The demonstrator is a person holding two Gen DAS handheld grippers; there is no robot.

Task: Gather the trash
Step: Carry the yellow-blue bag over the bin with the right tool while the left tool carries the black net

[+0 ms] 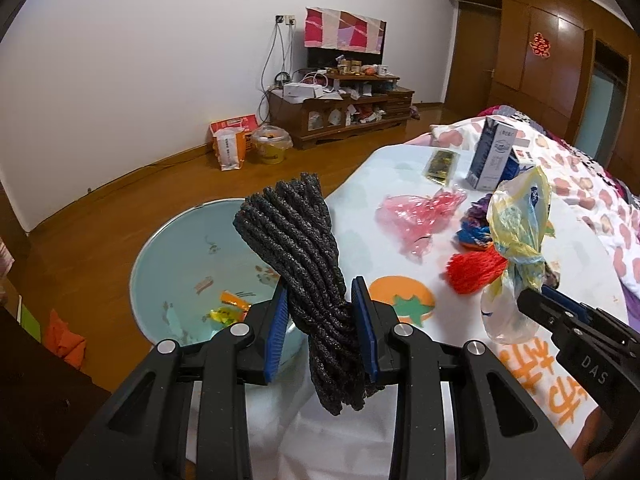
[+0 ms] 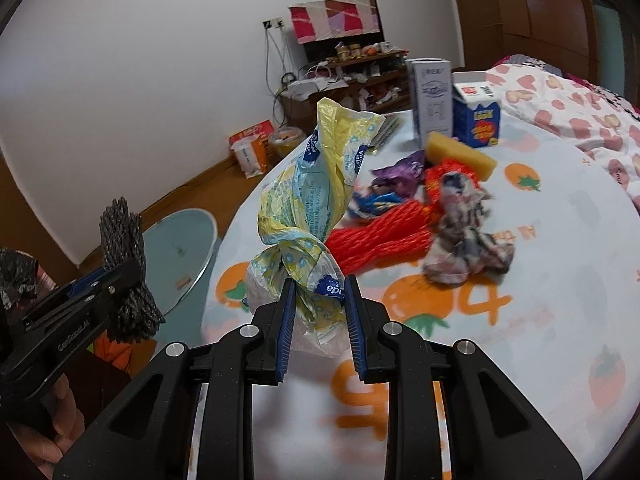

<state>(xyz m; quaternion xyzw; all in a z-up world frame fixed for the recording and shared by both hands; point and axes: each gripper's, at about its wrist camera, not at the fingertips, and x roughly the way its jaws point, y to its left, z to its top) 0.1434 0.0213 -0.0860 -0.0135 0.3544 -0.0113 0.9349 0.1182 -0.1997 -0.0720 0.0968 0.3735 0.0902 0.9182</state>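
My left gripper (image 1: 320, 320) is shut on a black foam net sleeve (image 1: 298, 236) and holds it up at the bed's edge, beside the pale blue basin (image 1: 176, 248) on the floor. The basin holds a few wrappers (image 1: 230, 306). My right gripper (image 2: 319, 312) is shut on a knotted yellow and blue plastic bag (image 2: 316, 184), lifted above the bed; it also shows in the left wrist view (image 1: 516, 220). On the bed lie a red foam net (image 2: 376, 236), a crumpled rag (image 2: 464, 236), a pink plastic bag (image 1: 416, 216) and coloured wrappers (image 2: 396, 176).
Two cartons (image 2: 434, 100) (image 2: 478, 116) and a yellow sponge (image 2: 460, 154) stand further back on the bedsheet (image 2: 540, 280). A gold packet (image 1: 440, 164) lies on the bed. A wooden TV cabinet (image 1: 340, 108) and bags (image 1: 232, 148) line the far wall across the wooden floor.
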